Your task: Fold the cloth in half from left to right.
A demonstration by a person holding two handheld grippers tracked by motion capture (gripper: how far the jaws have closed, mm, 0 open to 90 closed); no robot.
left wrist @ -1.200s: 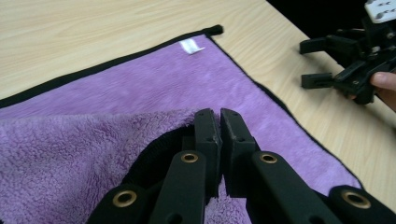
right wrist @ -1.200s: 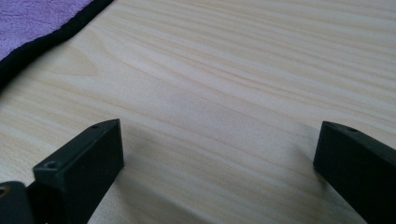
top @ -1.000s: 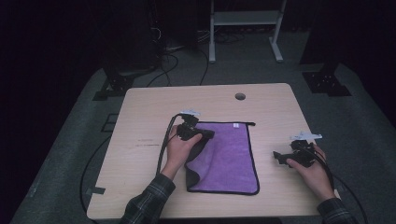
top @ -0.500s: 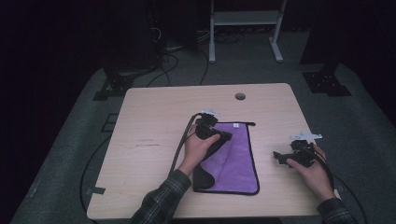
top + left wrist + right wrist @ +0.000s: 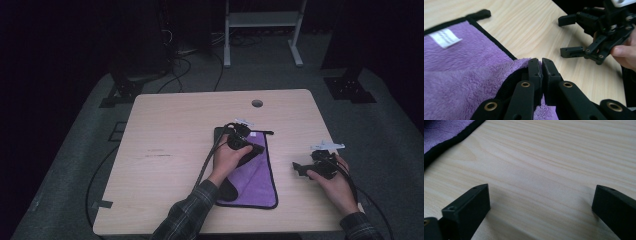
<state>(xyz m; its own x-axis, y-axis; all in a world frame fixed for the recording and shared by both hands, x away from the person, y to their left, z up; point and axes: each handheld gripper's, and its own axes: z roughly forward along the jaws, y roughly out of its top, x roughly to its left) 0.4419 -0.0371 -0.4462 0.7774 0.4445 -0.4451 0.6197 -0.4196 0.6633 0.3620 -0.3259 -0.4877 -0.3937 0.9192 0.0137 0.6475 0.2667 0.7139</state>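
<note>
A purple cloth (image 5: 261,172) with black edging lies on the wooden table (image 5: 170,125), right of centre, with its left part folded over onto itself. My left gripper (image 5: 252,149) is above it, shut on the lifted cloth edge (image 5: 521,62); in the left gripper view the two jaws press together on that edge. The cloth's white label (image 5: 445,37) faces up. My right gripper (image 5: 300,168) rests low over bare wood to the right of the cloth, open, nothing between its fingers (image 5: 469,205). It also appears in the left gripper view (image 5: 571,35).
A round cable hole (image 5: 257,103) sits near the table's far edge. The left gripper's cable (image 5: 205,165) trails off the near side. A corner of the cloth (image 5: 441,132) lies top left in the right gripper view. Dark floor and stand legs (image 5: 260,30) lie beyond.
My left gripper has moved to the right, pulling the cloth's edge over the rest of the cloth so the fold is narrower. The right gripper has stayed put.
</note>
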